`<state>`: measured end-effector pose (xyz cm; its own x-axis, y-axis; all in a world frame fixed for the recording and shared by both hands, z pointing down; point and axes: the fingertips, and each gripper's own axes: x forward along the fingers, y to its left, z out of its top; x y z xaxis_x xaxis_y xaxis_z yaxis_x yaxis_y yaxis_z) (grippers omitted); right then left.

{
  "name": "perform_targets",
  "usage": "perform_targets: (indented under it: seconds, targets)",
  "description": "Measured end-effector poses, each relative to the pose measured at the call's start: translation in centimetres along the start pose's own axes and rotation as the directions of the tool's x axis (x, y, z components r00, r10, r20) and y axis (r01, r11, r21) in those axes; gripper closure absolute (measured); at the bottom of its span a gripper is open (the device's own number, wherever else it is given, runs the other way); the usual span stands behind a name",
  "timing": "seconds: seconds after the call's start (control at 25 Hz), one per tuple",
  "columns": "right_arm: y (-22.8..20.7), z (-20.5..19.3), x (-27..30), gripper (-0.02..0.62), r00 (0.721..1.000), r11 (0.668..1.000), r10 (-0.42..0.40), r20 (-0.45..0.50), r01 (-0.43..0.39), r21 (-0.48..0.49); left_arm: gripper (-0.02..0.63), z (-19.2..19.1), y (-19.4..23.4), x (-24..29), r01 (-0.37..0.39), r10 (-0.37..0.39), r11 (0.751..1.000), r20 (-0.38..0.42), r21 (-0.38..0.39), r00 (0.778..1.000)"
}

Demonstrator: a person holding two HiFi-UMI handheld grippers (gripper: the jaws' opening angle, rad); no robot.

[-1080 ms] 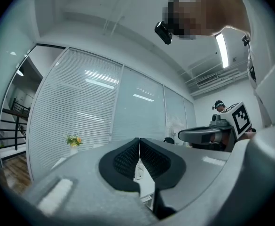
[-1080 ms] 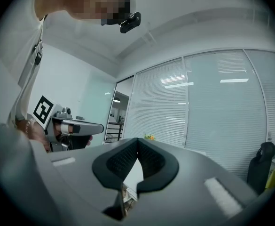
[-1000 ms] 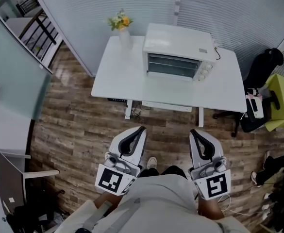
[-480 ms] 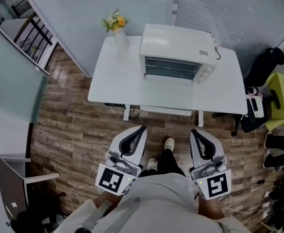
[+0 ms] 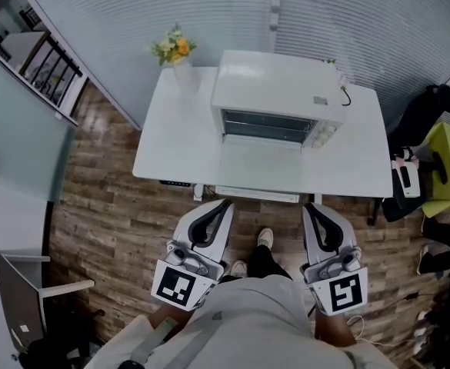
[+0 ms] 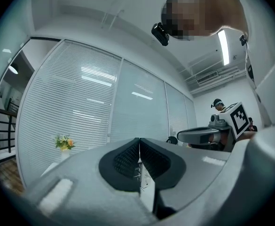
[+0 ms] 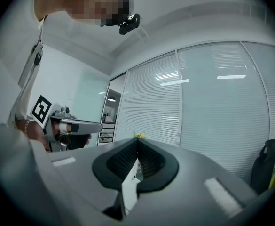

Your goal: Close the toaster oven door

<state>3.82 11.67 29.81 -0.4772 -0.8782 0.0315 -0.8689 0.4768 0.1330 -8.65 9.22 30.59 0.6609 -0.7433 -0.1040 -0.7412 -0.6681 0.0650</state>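
Wood floor (image 5: pixel 109 214) spreads under a white counter (image 5: pixel 171 144) at 12 o'clock. On it sits the oven (image 5: pixel 275 91), its door (image 5: pixel 263 164) seemingly dropped flat toward 6, though glare blurs it. Left gripper (image 5: pixel 223 204) and right gripper (image 5: pixel 309 207) hover short of the counter's near edge, jaws pressed together, empty. Flowers (image 5: pixel 175 50) stand at the oven's 10 o'clock.

toaster oven (image 5: pixel 275 91): knobs (image 5: pixel 326 133) too small to read | gripper views: oven almost wholly hidden behind left claw (image 6: pixel 139 142) and right claw (image 7: pixel 137 141), only a sliver showing under the pads | bench (image 5: pixel 171 141): legs mostly hidden beneath its top | forearms (image 5: pixel 328 330): cut off by head view's lower edge
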Motion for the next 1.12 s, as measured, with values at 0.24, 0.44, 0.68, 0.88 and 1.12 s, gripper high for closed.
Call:
perform_targets:
  seconds: [0.24,0.44,0.68,0.88,1.12]
  targets:
    - [-4.5,-0.2,2.7,0.591,1.0,1.0,0.007,0.011,-0.007,0.0,0.603,-0.5,0.9,5.0,-0.007,0.007,1.0,-0.01,0.0,1.0]
    - [-8.3,-0.5,4.5,0.591,1.0,1.0,0.008,0.014,-0.008,0.007,0.603,-0.8,1.3,8.9,-0.01,0.01,1.0,-0.021,0.001,1.0]
    - [-12.5,-1.0,6.2,0.591,1.0,1.0,0.009,0.014,-0.009,0.017,0.603,-1.0,1.6,13.4,-0.017,0.017,1.0,-0.023,0.011,1.0]
    - [-15.7,-1.4,7.3,0.591,1.0,1.0,0.01,0.019,-0.01,0.021,0.603,-1.5,1.6,16.7,-0.021,0.021,1.0,-0.028,0.016,0.999]
    - [-18.6,-1.9,8.2,0.591,0.999,0.999,0.024,0.024,-0.024,0.023,0.603,-1.9,1.4,19.7,-0.032,0.032,0.999,-0.028,0.02,0.999]
